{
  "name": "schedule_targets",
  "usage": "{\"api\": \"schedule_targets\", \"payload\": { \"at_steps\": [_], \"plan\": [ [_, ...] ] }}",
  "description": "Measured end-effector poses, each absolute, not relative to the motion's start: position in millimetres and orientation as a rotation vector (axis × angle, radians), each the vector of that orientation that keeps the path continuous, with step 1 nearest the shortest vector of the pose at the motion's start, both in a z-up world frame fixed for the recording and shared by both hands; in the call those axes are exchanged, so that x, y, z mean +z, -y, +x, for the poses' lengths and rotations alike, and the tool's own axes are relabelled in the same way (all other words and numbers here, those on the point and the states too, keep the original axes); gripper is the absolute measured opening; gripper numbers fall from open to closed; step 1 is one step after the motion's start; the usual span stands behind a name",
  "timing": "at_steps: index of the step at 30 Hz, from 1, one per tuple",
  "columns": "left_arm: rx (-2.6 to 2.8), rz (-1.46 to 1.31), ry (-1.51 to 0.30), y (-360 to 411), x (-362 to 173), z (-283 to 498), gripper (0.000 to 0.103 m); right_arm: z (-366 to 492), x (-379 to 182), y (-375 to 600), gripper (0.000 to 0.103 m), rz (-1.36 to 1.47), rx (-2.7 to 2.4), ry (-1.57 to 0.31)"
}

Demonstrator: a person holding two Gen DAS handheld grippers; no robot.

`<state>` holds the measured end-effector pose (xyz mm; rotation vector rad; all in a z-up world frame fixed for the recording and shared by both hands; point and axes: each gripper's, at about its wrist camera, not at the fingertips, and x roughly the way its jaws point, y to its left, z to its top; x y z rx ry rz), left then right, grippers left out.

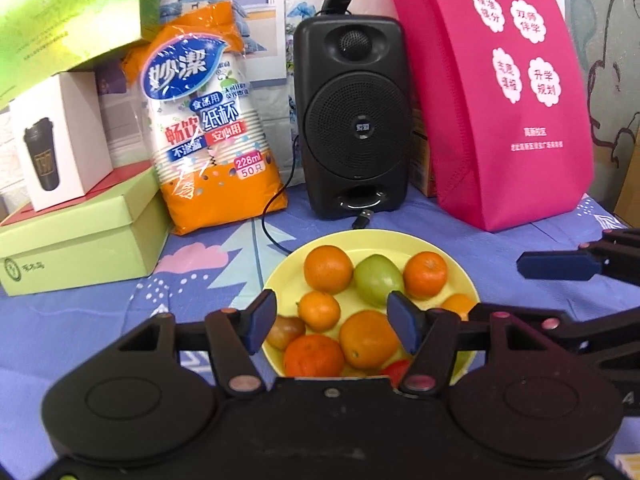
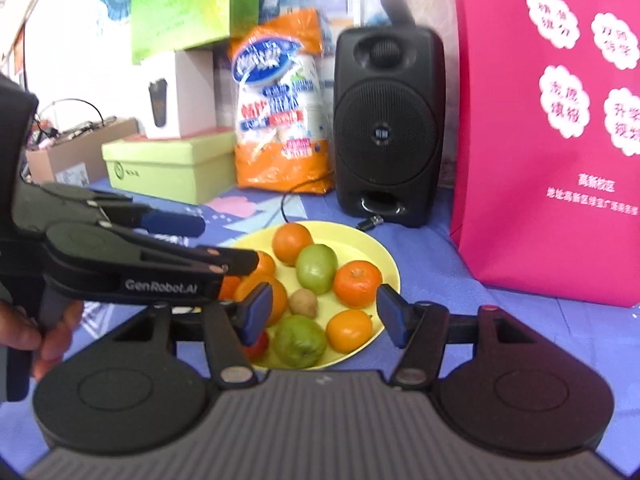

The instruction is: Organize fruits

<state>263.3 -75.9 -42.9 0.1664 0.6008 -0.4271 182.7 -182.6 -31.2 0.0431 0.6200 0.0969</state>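
A yellow plate point(image 1: 400, 240) on the blue patterned cloth holds several fruits. Among them are oranges point(image 1: 328, 269), a green apple point(image 1: 378, 280), a mandarin point(image 2: 357, 283), a brown kiwi point(image 2: 303, 302), a green pear-like fruit point(image 2: 299, 340) and a small red fruit point(image 1: 396, 370). My left gripper point(image 1: 332, 322) hovers over the plate's near side, open, with nothing between its blue pads. My right gripper point(image 2: 324, 312) hovers over the plate's near edge, open and empty too. In the right wrist view the left gripper point(image 2: 228, 242) reaches in from the left, held by a hand point(image 2: 40, 332).
Behind the plate stands a black speaker point(image 1: 354, 120) with a loose USB cable point(image 1: 362, 218). A pink bag point(image 1: 500, 92) stands at the back right. A pack of paper cups point(image 1: 208, 128) and stacked green and white boxes point(image 1: 80, 240) are at the back left.
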Motion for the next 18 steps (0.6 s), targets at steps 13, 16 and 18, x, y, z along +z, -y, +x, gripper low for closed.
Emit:
{"api": "schedule_targets", "payload": {
  "at_steps": [13,16,18],
  "plan": [
    [-0.417,0.152,-0.566,61,-25,175,0.062,90,-14,167,0.063,0.024,0.056,-0.556],
    [-0.405,0.134,-0.558,58,-25,152,0.073,72,-17,169,0.077,0.071,0.046,-0.564],
    [-0.393,0.13,-0.538,56,-24,136,0.08,63,-17,170,0.087,0.101,0.035,-0.559]
  ]
}}
